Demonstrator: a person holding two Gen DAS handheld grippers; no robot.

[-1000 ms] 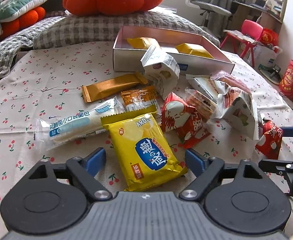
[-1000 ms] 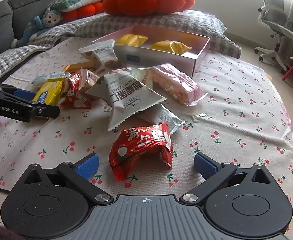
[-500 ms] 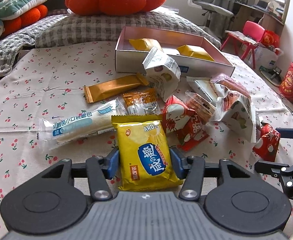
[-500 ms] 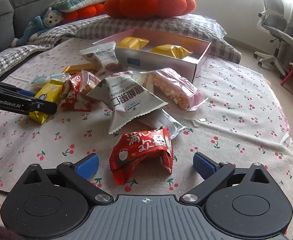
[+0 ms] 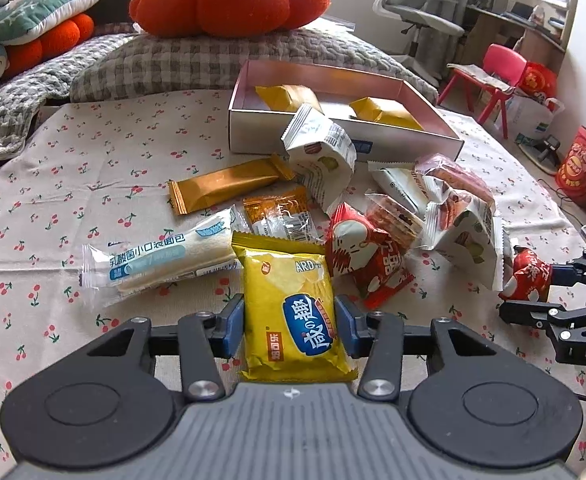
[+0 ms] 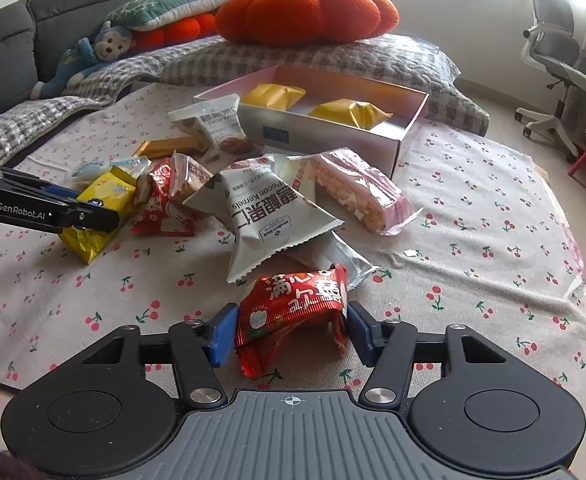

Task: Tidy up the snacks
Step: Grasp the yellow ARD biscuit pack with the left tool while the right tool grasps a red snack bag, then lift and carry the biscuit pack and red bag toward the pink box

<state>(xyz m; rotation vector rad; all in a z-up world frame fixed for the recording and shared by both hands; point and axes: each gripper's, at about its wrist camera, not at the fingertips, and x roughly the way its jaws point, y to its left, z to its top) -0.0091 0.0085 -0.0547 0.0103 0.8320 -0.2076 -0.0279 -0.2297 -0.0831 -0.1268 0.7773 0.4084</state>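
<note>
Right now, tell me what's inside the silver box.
Two yellow-gold packets lie inside the silver box: one at its left end, one nearer the middle. The front wall hides part of the floor, so anything flat there stays unseen.

The yellow chip packet [image 5: 293,312] loses its near end behind the left gripper's body, the silver pouch [image 6: 333,256] lies mostly buried under the pecan kernels bag [image 6: 269,216], and the small print on the wrappers is too fine to read.

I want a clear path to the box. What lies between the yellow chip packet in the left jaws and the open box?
In the left wrist view, an orange-and-clear wrapper, then a white nut pouch, lie between the yellow chip packet and the box.
</note>
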